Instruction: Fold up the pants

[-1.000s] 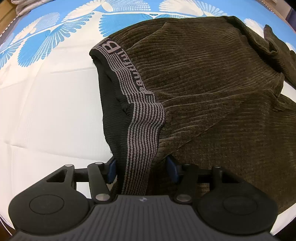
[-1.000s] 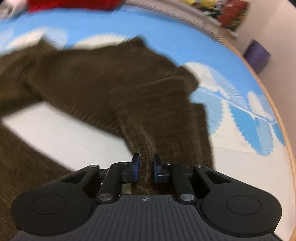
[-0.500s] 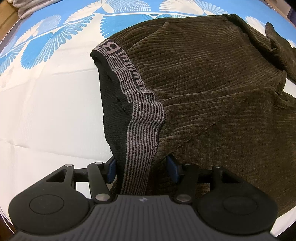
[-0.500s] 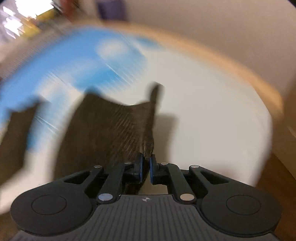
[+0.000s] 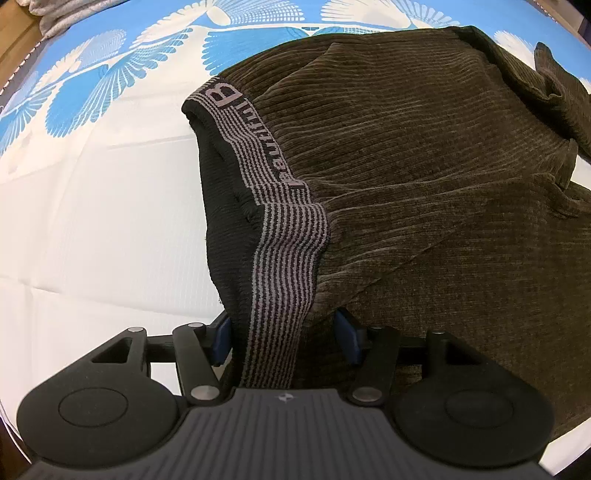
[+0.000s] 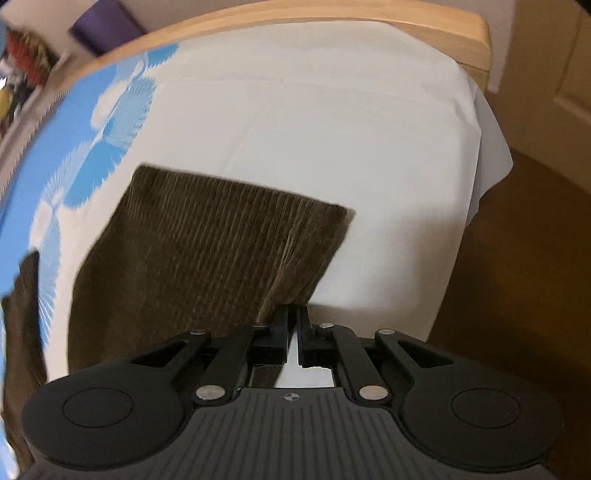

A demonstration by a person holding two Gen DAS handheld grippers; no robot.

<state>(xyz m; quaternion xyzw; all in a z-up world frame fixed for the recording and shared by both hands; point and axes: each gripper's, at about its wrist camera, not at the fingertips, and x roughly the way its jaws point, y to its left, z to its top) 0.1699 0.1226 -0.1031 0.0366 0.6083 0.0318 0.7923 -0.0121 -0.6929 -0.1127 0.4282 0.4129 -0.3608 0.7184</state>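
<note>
Dark brown corduroy pants [image 5: 424, 177] lie on the bed, their striped grey waistband [image 5: 284, 254] running toward the left wrist camera. My left gripper [image 5: 282, 332] is open, its blue pads on either side of the waistband without pinching it. In the right wrist view a pant leg [image 6: 207, 243] lies flat on the white sheet with its cuff away from the camera. My right gripper [image 6: 294, 319] is shut on the leg's near right edge, with only a thin slit between the jaws.
The bed has a white sheet [image 6: 332, 129] and a blue fan-patterned cover [image 5: 110, 74]. A wooden bed frame [image 6: 332, 22] curves along the far edge. The bed's corner and the brown floor [image 6: 517, 277] are to the right. Grey fabric [image 5: 55, 14] lies at the top left.
My right gripper swung fast to the right with the pant leg in it, and the leg now lies spread near the bed's corner. My left gripper stayed still and open around the waistband.
</note>
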